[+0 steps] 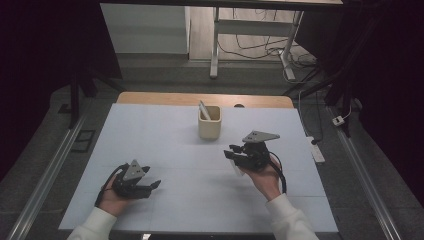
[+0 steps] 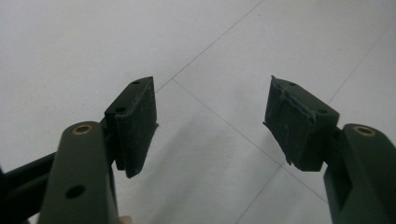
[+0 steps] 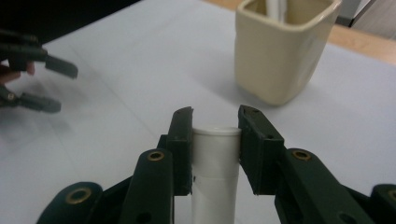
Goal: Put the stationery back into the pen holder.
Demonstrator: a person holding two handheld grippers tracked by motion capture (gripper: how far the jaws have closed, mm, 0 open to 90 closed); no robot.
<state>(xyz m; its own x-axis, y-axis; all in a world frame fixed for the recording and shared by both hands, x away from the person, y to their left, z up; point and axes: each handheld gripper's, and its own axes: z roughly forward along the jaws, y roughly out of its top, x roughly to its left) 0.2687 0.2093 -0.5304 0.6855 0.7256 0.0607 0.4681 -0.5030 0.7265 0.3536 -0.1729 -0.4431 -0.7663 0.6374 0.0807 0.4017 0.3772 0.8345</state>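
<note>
My right gripper (image 3: 215, 122) is shut on a white tube (image 3: 215, 172), with both pads pressed on its sides just below its capped top. In the high view the right gripper (image 1: 233, 153) is raised at the centre right, and the white tube (image 1: 235, 168) hangs below its jaws. A cream square cup (image 1: 209, 126) stands beyond it with another white tube (image 1: 204, 110) leaning inside; the cup (image 3: 280, 51) lies ahead and to the right of the jaws. My left gripper (image 1: 155, 185) rests low at the front left, open (image 2: 210, 121), with nothing between its pads.
A white mat (image 1: 165, 150) covers the table, and a strip of bare wood (image 1: 150, 98) shows along the far edge. A power strip (image 1: 316, 150) lies off the table's right side. From the right gripper view, the left gripper (image 3: 46, 84) shows far off.
</note>
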